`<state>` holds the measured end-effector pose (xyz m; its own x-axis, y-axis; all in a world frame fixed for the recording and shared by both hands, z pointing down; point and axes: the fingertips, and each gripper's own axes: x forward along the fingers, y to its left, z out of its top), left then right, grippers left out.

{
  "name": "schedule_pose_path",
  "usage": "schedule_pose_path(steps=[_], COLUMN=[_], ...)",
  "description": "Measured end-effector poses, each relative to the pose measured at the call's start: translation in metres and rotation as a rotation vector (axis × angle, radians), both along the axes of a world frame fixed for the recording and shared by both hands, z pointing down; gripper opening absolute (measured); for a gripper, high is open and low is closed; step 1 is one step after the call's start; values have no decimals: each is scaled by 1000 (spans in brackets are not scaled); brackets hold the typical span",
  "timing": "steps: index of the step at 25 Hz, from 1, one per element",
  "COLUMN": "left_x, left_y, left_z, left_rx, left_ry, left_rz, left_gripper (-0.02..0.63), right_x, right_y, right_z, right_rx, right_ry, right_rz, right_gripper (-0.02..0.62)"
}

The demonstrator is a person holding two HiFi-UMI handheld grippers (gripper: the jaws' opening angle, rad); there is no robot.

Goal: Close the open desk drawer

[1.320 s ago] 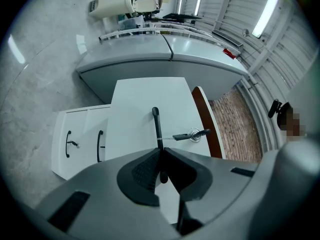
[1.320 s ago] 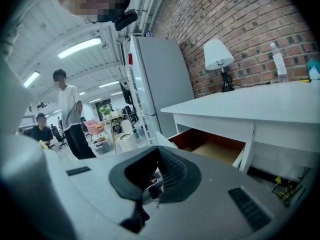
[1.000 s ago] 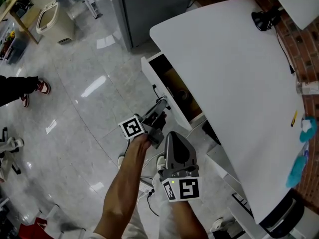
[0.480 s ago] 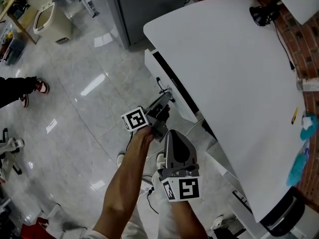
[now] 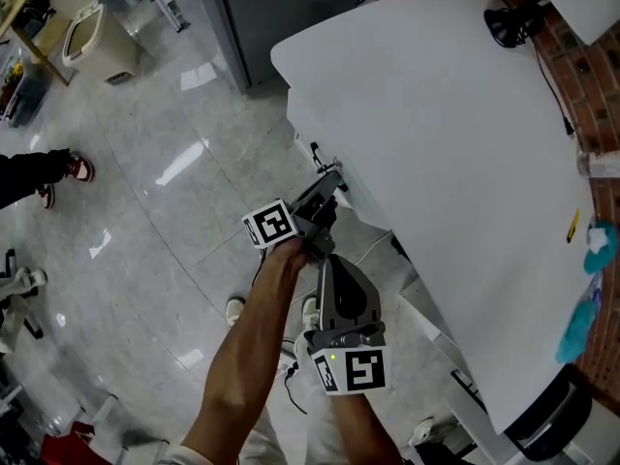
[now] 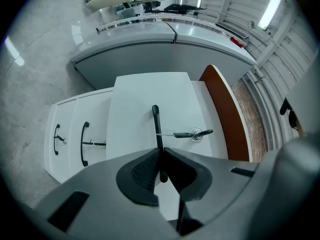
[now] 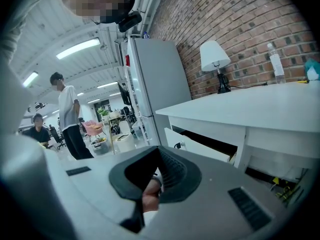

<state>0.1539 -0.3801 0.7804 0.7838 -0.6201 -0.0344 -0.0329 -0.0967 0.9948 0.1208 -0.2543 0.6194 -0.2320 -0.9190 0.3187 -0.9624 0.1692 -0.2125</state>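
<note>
Clamped: left gripper (image 6: pixel 160 159) has its jaws closed on the black drawer handle (image 6: pixel 155 124), and the bar's long axis runs crosswise through the pads. The drawer (image 7: pixel 200 146) sits under the desk (image 5: pixel 436 143) top, not yet flush, with a dark gap between its front and the desk frame. The push should go straight ahead from the fingers, into the desk. The right gripper (image 7: pixel 158 153) has its jaws together and empty, farther out from the desk than the left.

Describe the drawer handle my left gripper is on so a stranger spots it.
Find the white desk, then its white drawer fronts. It is the black handle nearest the brown panel, clamped in the left gripper; the two other handles sit farther from it, ungripped.
</note>
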Motion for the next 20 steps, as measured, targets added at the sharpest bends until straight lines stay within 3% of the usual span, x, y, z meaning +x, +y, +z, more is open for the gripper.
schedule_pose_path(steps=[20], left_x=[34], left_y=[-21], left_z=[-2], left_rx=[16], left_ry=[-22], left_rz=[33], left_gripper=[23], right_x=[7], right_y=[-7], right_z=[1], right_rx=[-1], right_ry=[-2], right_rz=[-9], right_gripper=[11])
